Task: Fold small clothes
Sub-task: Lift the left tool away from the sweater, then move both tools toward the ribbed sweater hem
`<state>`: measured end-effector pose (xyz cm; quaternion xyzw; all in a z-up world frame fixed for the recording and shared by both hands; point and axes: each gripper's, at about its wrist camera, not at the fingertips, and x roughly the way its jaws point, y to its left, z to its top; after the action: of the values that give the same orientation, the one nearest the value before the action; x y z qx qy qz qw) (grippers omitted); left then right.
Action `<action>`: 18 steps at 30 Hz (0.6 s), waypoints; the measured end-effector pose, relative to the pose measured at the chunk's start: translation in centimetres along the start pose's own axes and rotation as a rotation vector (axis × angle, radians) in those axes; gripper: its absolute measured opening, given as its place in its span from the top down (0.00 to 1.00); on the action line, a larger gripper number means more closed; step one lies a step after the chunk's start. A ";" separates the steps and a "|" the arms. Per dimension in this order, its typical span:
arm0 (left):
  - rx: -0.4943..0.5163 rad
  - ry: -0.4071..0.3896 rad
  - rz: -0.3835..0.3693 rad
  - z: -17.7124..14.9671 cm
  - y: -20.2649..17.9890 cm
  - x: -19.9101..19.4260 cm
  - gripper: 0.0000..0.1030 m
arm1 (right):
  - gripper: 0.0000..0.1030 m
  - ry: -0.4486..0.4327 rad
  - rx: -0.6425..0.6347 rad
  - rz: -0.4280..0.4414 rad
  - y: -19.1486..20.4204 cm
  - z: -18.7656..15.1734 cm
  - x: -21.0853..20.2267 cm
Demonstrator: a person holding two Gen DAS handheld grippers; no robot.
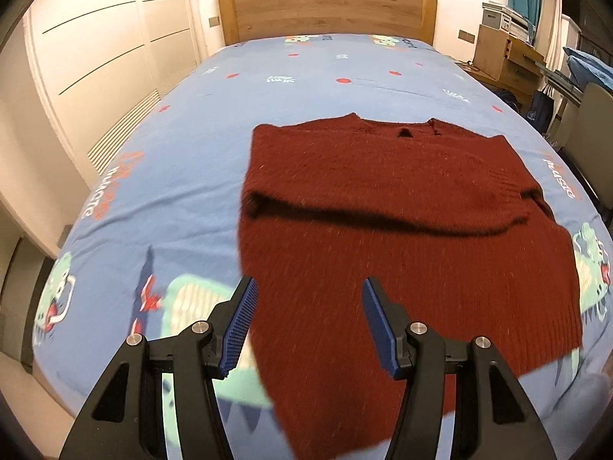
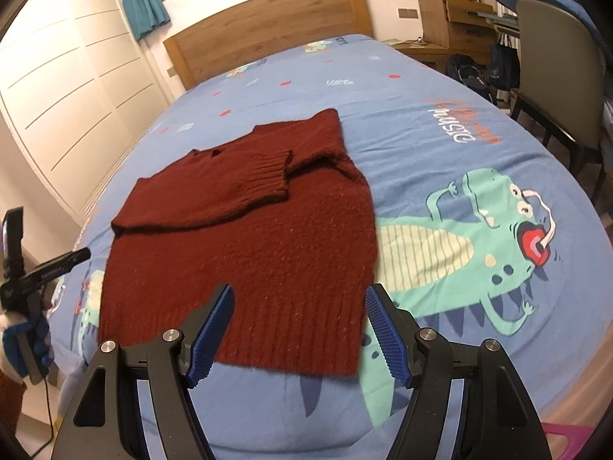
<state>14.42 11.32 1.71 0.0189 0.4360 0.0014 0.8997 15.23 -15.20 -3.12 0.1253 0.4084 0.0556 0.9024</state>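
Sweater (image 2: 245, 237): dark red knit, lies flat on the bed (image 2: 440, 122), approx. centre, neck toward the headboard (image 2: 268, 27), ribbed hem toward the cameras. Sleeves are folded in across the chest; one ribbed cuff (image 2: 264, 180) shows on top in the right wrist view. Judgement: side folds done, hem-to-neck fold is the step in hand.

Left claw (image 1: 308, 322): wide, holds nothing, hovers above the hem's left part w/ the left pad near the sweater's left edge. Right claw (image 2: 299, 329): wide, holds nothing, hovers over the hem's right part, right pad close to the right edge. Neither looks to touch the knit, though depth is hard to judge.

How to do it well (judgement):
- Drop each claw onto its own hem corner, pinch both layers of knit, not the sheet under it.
- Grab at matching spots L/R so the fold line runs straight across.
- Lift low, carry the hem toward the neck w/ both claws level; a thick knit sags in the middle, so keep it lightly taut.
- Risk: cuff drags out of place if the hem is swept over it too low.

Surroundings: dinosaur print on the sheet (image 2: 479, 237), chair (image 2: 555, 76) at the bed's right side, wardrobe (image 1: 95, 57) at the left.
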 end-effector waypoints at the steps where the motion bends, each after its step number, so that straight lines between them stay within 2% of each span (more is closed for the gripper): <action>1: -0.006 -0.001 0.004 -0.6 0.2 -0.6 0.50 | 0.29 0.004 0.003 0.001 0.0 -0.2 -0.1; 11: -0.009 -0.038 0.057 -3.9 0.5 -4.5 0.50 | 0.29 0.021 0.001 -0.029 0.0 -1.5 -0.9; 18: 0.015 -0.049 0.060 -5.2 0.0 -4.6 0.50 | 0.29 0.055 -0.004 -0.051 -0.3 -1.9 -0.7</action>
<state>7.44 11.44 2.10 0.0386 0.4133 0.0247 0.9095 13.37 -15.27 -3.90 0.1112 0.4360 0.0367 0.8923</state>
